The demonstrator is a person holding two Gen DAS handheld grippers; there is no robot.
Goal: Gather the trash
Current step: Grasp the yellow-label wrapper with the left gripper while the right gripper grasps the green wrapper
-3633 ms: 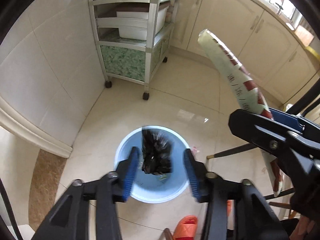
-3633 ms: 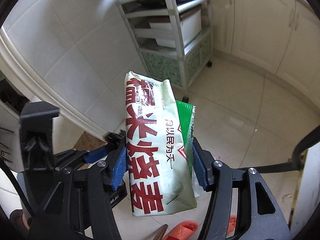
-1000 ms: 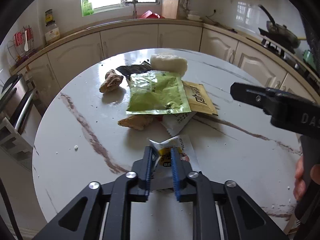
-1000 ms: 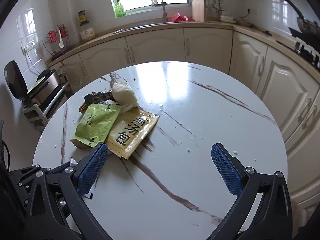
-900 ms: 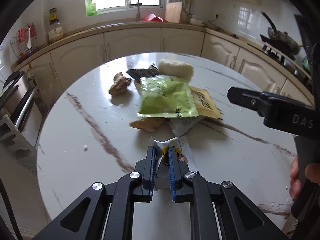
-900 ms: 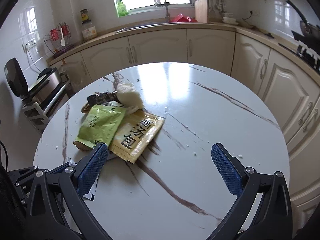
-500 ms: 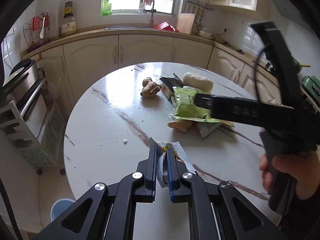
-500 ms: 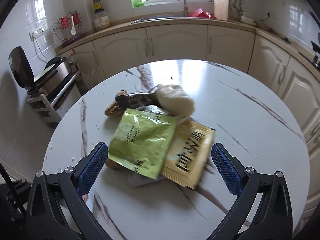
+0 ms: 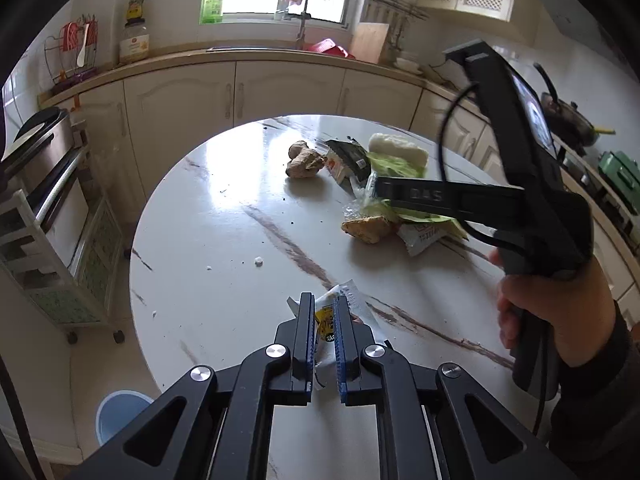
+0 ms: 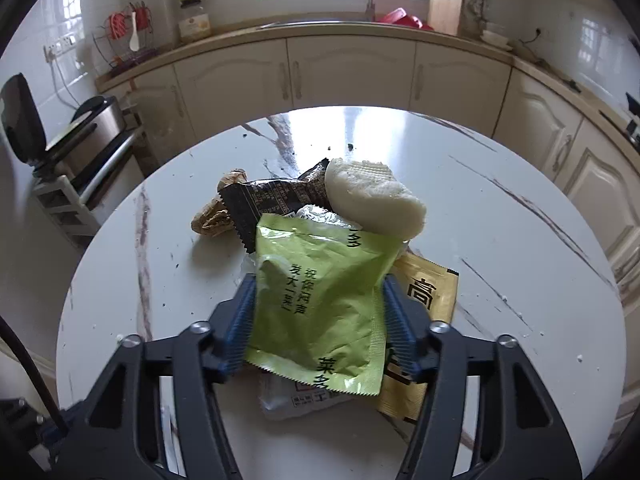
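While the left gripper [image 9: 323, 322] at the lower middle of its view has its blue pads pinched nearly together on a small white-and-yellow torn sachet [image 9: 344, 300] held over the near rim of the round white marble table [image 9: 224, 216], the right gripper [image 10: 318, 316] has just been closing on a crinkled lime-green foil packet [image 10: 320, 300] – its pads now press both side edges, bowing the packet upward.

To do this step well, I judge the right hand should squeeze firmly before lifting, since the foil looks slippery and springy, and rise straight so the layers beneath do not drag along.

Under the green packet lie two more flat wrappers: a gold sachet [image 10: 426, 300] at the right and a white wrapper [image 10: 296, 400] below. Beyond, mid-frame, sit one dark printed wrapper [image 10: 272, 200], one pale oblong rice cake [image 10: 374, 200] and two knobbly brown ginger pieces [image 9: 304, 159] – the second [image 9: 366, 229] shows only in the left view. Farthest off the table, at that view's lower left, stands one blue plastic bin [image 9: 120, 416] on the floor.
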